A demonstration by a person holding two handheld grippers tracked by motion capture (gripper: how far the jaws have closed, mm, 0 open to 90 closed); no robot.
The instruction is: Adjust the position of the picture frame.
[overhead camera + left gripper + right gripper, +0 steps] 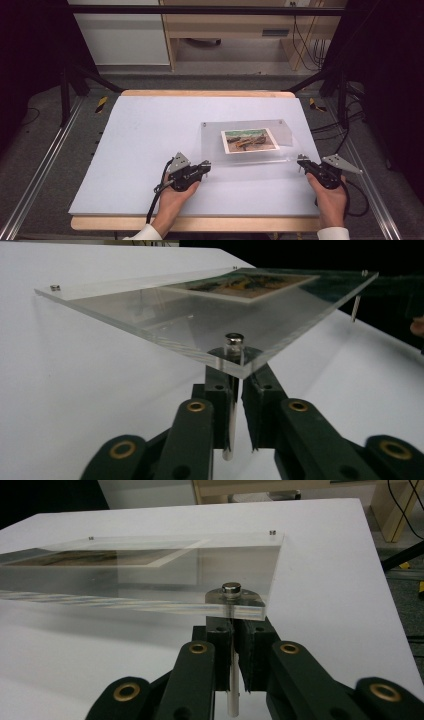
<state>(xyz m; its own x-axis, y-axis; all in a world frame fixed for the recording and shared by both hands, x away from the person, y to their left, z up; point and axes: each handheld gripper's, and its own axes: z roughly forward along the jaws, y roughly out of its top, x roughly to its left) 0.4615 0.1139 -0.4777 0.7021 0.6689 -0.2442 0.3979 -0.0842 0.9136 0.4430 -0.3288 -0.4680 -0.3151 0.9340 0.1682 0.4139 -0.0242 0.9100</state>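
Clear acrylic forms the picture frame point(247, 142), a flat transparent panel with a small landscape print point(249, 140) sandwiched in its middle. It sits over the right-centre of the white counter point(130, 145), its near edge lifted off the surface, as the shadow beneath it in the two gripper views shows. A metal standoff pin passes down through each near corner. The left gripper point(204, 166), held in the person's left hand point(176, 192), has its black fingers point(218, 405) closed on the pin point(233, 347) at the frame's near left corner; the pin's silver cap sits on top of the panel and its shaft runs down between the fingers. The right gripper point(302, 161), in the right hand point(330, 197), grips the near right corner's pin point(231, 587) the same way, fingers point(255, 650) pressed against the shaft. Two small pin caps mark the far corners. Beyond the counter stand a pale wooden cabinet point(230, 25) and hanging cables point(305, 40).
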